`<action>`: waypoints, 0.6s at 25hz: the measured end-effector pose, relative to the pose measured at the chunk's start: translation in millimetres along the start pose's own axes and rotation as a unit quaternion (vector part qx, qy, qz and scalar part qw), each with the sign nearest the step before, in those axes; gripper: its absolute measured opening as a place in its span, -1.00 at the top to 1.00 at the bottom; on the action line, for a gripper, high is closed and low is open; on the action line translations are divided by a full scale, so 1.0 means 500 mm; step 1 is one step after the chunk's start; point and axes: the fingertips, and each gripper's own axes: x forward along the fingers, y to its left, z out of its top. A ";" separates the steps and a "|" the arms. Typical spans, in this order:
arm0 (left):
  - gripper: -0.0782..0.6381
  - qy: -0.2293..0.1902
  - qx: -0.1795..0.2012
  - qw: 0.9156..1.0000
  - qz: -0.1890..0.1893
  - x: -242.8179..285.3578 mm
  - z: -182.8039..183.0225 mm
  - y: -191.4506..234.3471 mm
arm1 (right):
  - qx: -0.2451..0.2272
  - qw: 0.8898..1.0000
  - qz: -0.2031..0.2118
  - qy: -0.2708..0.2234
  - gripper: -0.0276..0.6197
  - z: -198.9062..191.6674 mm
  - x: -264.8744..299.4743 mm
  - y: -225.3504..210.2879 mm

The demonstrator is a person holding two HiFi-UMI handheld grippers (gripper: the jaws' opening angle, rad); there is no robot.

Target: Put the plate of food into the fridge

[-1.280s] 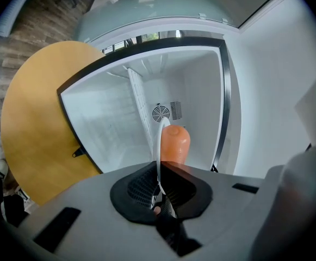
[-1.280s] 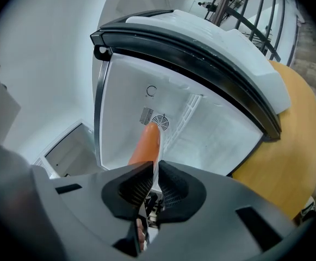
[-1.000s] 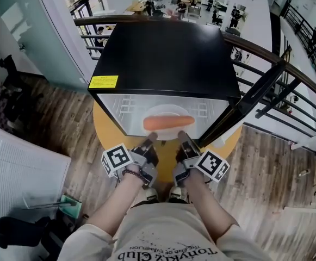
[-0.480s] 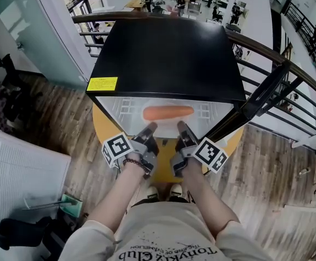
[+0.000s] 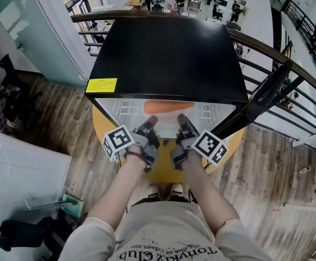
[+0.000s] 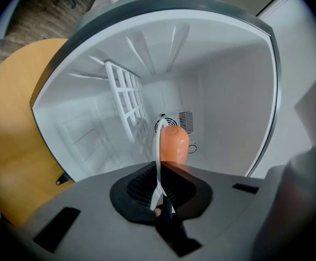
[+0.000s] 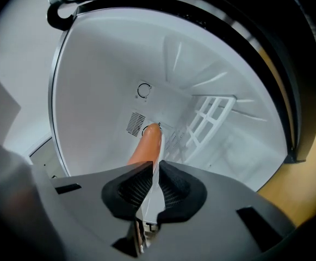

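A white plate (image 6: 158,155) carries a long orange piece of food (image 5: 165,106) and is held level inside the mouth of the open black-topped fridge (image 5: 166,53). My left gripper (image 5: 149,129) is shut on the plate's near rim from the left, my right gripper (image 5: 184,126) on the rim (image 7: 153,192) from the right. In the left gripper view the rim runs edge-on between the pads of the left gripper (image 6: 159,194), with the food (image 6: 174,143) beyond. The right gripper (image 7: 149,196) shows the same, with the food (image 7: 147,145) pointing at the back wall. The fridge top hides the far half of the food.
Inside the white fridge a wire shelf (image 6: 126,99) stands against one side wall, and a fan vent (image 7: 136,123) sits on the back wall. The fridge rests on a round yellow table (image 5: 104,128). The open door (image 5: 254,103) and a metal railing (image 5: 299,86) are at the right.
Both grippers have carried the plate forward and deeper into the fridge. The food now lies partly under the fridge's top edge.
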 end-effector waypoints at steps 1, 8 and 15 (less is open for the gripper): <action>0.68 0.000 0.001 1.000 0.001 0.002 0.002 0.000 | 0.000 1.000 -0.001 0.000 0.77 0.001 0.002 -0.001; 0.68 0.003 0.001 1.000 0.008 0.015 0.010 0.002 | 0.001 1.000 -0.007 0.001 0.77 0.009 0.017 -0.004; 0.68 0.005 -0.001 1.000 0.013 0.031 0.016 0.010 | -0.002 1.000 -0.015 0.005 0.76 0.015 0.031 -0.014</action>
